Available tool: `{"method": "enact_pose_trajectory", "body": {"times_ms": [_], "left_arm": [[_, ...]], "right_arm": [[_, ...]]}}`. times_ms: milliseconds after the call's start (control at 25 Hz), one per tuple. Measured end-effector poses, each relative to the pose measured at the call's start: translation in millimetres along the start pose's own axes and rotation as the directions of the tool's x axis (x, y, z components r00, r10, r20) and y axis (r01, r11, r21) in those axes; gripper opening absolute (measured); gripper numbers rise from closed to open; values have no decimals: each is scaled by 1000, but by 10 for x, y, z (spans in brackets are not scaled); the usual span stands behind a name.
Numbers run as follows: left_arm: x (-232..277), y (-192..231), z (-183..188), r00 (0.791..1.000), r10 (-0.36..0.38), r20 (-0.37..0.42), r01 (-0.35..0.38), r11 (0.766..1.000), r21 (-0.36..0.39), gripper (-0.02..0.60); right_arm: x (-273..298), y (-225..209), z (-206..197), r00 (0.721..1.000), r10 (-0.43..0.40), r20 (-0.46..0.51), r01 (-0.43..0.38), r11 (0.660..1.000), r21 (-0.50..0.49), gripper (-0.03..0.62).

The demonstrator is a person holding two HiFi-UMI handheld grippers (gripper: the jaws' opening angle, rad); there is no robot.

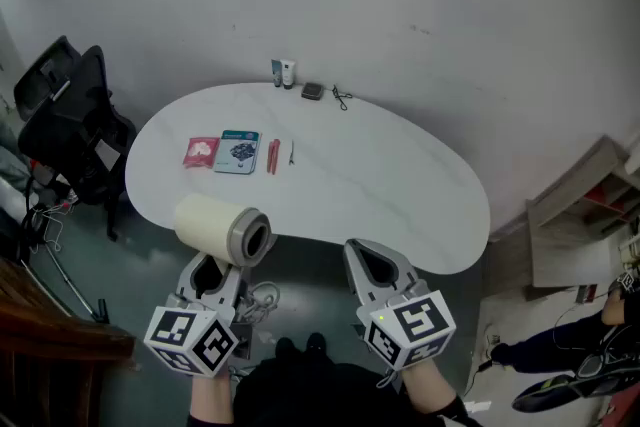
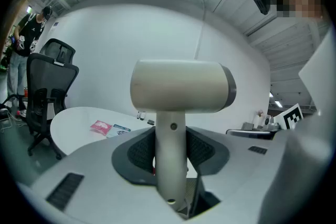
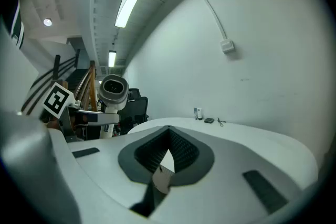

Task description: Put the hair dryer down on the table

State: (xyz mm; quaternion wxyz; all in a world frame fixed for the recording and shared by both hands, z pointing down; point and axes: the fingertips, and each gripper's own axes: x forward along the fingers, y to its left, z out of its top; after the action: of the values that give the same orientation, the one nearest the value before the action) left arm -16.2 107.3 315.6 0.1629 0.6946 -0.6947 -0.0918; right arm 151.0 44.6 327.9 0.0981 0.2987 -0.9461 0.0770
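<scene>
A cream hair dryer (image 1: pixel 222 227) with a grey nozzle ring is held upright by its handle in my left gripper (image 1: pixel 213 267), whose pads press on both sides of the handle. It hangs just off the near edge of the white oval table (image 1: pixel 380 185), above the floor. In the left gripper view the hair dryer (image 2: pixel 181 93) fills the middle, with its handle between the jaws of the left gripper (image 2: pixel 170 150). My right gripper (image 1: pixel 373 258) is shut and empty beside it, short of the table edge. The right gripper view shows the right gripper (image 3: pixel 169 136) and the hair dryer (image 3: pixel 113 89) off to its left.
On the table lie a pink packet (image 1: pixel 201 152), a teal booklet (image 1: pixel 238 151), red pens (image 1: pixel 273 156), small bottles (image 1: pixel 283 72) and a dark small object (image 1: pixel 313 91). A black office chair (image 1: pixel 70 125) stands at the left, a shelf (image 1: pixel 575 215) at the right.
</scene>
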Motion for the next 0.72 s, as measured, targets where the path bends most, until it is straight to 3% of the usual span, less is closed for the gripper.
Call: {"method": "enact_pose_trajectory", "body": {"times_ms": [720], "left_arm": [[-68,135,-64,999,52,-2,-52,999,-2,164]], "right_arm": [[-4,-18,-69,1000,28,-8,-27,999,22,2]]}}
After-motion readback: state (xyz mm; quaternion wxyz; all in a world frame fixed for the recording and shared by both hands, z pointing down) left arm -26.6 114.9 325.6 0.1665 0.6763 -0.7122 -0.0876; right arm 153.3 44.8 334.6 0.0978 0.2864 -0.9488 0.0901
